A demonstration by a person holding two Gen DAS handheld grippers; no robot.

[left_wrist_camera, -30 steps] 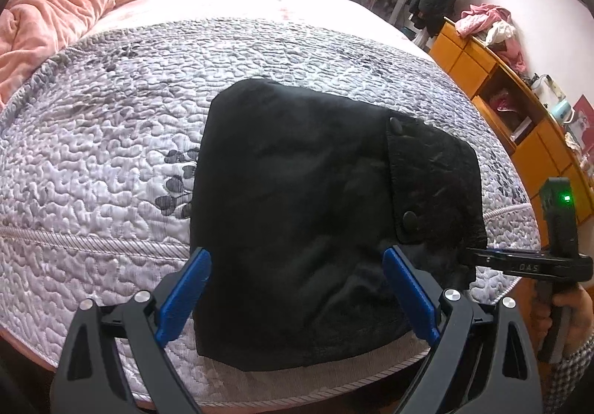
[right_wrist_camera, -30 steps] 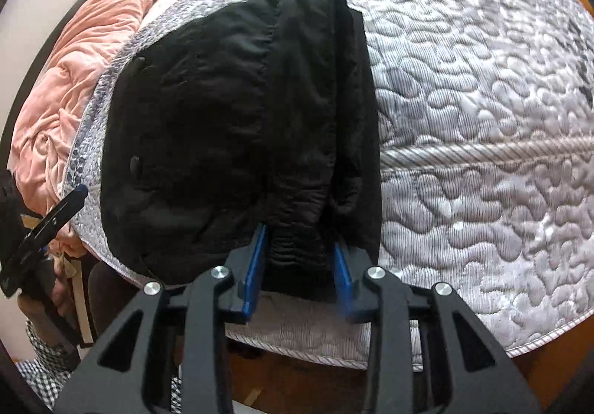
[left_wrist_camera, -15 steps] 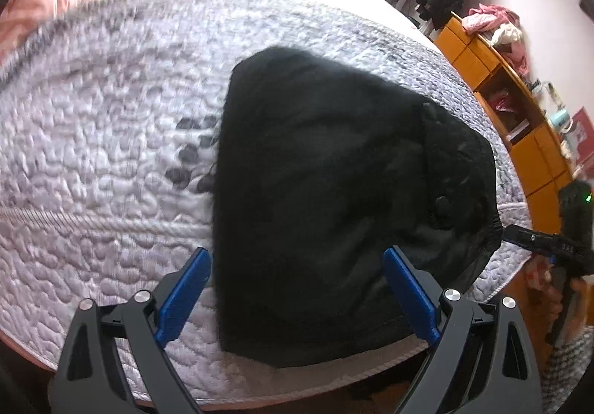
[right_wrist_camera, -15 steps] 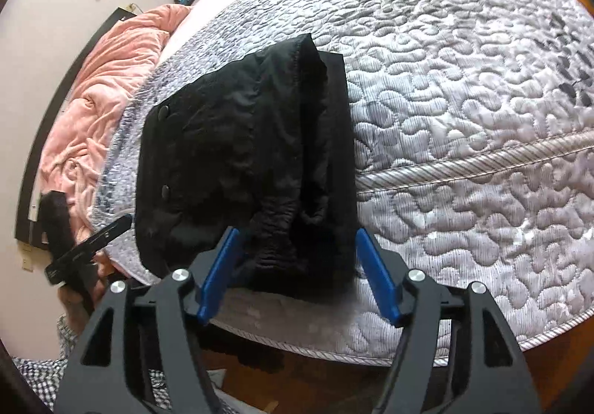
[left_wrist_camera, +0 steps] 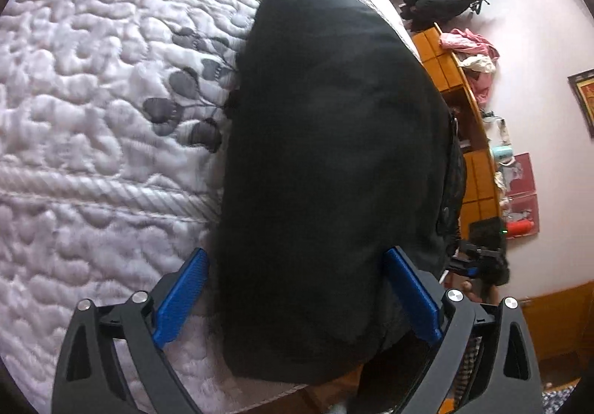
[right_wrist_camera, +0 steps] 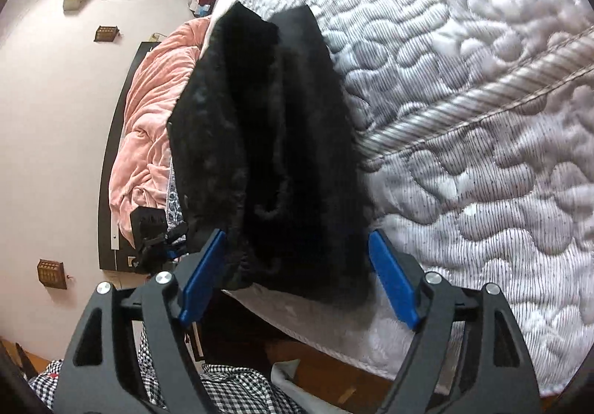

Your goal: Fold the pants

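on quilted bed [left_wrist_camera: 92,139], folded black pants [left_wrist_camera: 326,161]; both hand-held grippers agape

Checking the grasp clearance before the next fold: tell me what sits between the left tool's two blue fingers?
In the left wrist view, the folded black pants fill the gap between the left tool's open blue fingers, lying on the quilted bedspread.

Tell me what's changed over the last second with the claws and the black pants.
The right claw let go of the pants' gathered edge and opened wide. Both claws tilted and moved closer. The left claw stayed open, and the folded pants stayed at the quilted bed's edge.
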